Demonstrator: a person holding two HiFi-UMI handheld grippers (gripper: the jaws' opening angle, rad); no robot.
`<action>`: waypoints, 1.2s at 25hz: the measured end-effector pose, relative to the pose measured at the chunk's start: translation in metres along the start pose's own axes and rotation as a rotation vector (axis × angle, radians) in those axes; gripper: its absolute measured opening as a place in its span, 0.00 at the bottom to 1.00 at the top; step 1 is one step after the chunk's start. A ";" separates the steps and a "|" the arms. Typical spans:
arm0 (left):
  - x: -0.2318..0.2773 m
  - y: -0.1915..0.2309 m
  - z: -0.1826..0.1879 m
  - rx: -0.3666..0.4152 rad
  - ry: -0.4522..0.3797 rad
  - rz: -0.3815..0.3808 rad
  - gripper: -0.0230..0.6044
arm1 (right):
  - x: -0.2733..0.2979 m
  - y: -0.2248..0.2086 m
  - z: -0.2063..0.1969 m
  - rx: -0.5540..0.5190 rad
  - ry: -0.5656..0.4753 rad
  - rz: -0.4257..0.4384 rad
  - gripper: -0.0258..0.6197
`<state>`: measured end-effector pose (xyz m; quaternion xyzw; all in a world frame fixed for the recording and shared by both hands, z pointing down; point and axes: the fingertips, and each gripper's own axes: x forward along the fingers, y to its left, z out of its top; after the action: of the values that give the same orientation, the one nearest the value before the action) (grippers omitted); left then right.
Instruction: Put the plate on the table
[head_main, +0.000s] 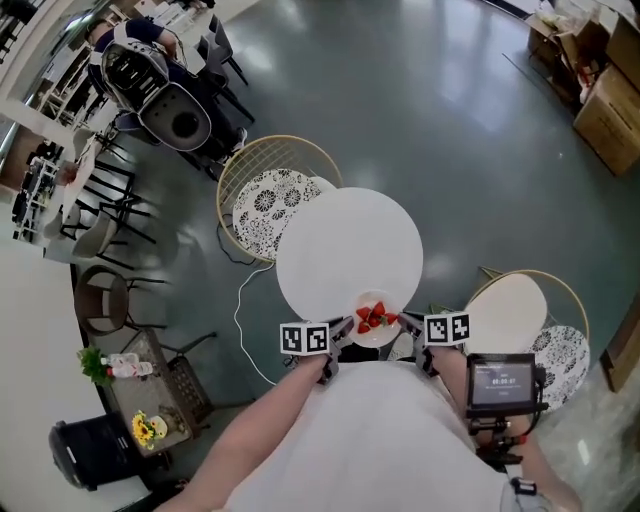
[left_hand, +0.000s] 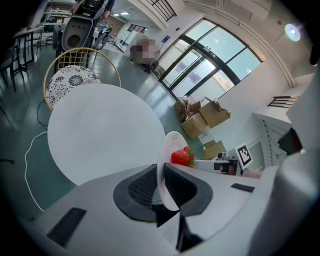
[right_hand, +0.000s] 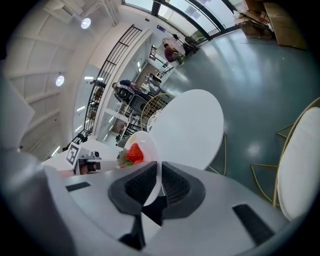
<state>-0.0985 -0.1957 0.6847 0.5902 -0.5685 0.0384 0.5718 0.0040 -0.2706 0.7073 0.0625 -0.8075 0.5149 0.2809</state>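
- A small white plate (head_main: 375, 340) is held from both sides at the near edge of a round white table (head_main: 350, 230). In the head view, it overlaps the table's rim. Whether it rests on the top cannot be told.
- The left gripper (head_main: 345, 328) pinches the plate's left rim. In the left gripper view, its dark ribbed jaws are pressed onto the thin rim.
- The right gripper (head_main: 405, 322) pinches the opposite rim in the same way, its jaws pressed onto the edge.
- The plate holds red strawberries (head_main: 375, 318) with green tops, heaped near its middle.
- The table's broad white top stretches away beyond the plate, towards its far edge.
- A wire chair (head_main: 265, 205) with a black-and-white patterned cushion stands against the table's far-left edge.
- A second wire chair (head_main: 510, 310) with a pale round seat stands near the table on the right, just beside the right gripper.
- A wide grey-green floor (head_main: 420, 100) lies beyond the table.
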 end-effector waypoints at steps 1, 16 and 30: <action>0.004 0.010 0.002 -0.008 0.003 0.008 0.08 | 0.010 -0.004 0.002 -0.001 0.010 0.002 0.07; 0.022 0.033 0.014 -0.060 0.035 -0.001 0.09 | 0.027 -0.014 0.014 0.001 0.088 -0.066 0.07; 0.071 0.094 0.019 -0.075 0.168 -0.040 0.09 | 0.082 -0.062 0.014 0.050 0.176 -0.174 0.07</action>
<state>-0.1526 -0.2256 0.7870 0.5742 -0.5076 0.0549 0.6400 -0.0456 -0.2954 0.7946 0.0936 -0.7583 0.5120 0.3926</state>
